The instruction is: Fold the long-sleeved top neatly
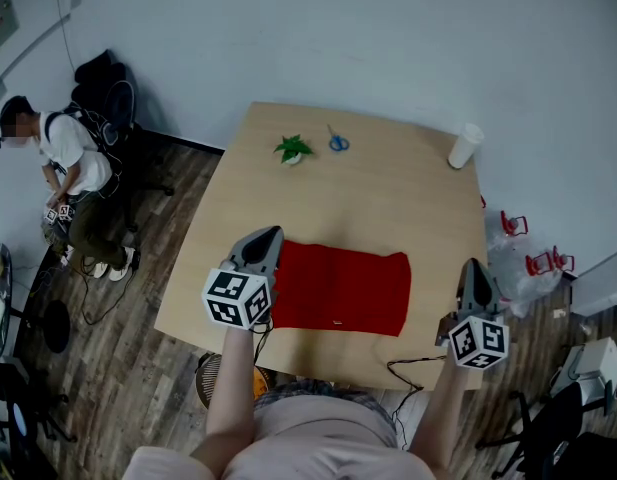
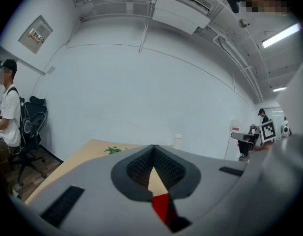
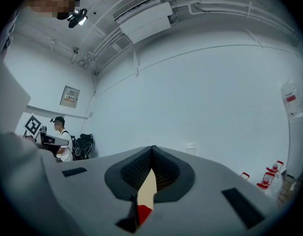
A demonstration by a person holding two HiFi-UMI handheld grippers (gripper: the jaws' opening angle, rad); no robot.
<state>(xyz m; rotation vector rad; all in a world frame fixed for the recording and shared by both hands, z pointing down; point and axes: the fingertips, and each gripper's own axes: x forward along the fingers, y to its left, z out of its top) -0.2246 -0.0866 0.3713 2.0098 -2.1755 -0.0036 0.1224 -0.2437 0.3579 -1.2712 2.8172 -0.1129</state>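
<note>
On the light wood bench, near the front edge, lies the red long-sleeved top, folded flat into a rectangle. It sits btw the 2 claws. Shut tight w/ nothing in it, the left claw is over the top's left edge. Also shut & empty, the right claw is off to the right, apart from the cloth. At the far side sit a small green plant, blue scissors & a white cup.
</note>
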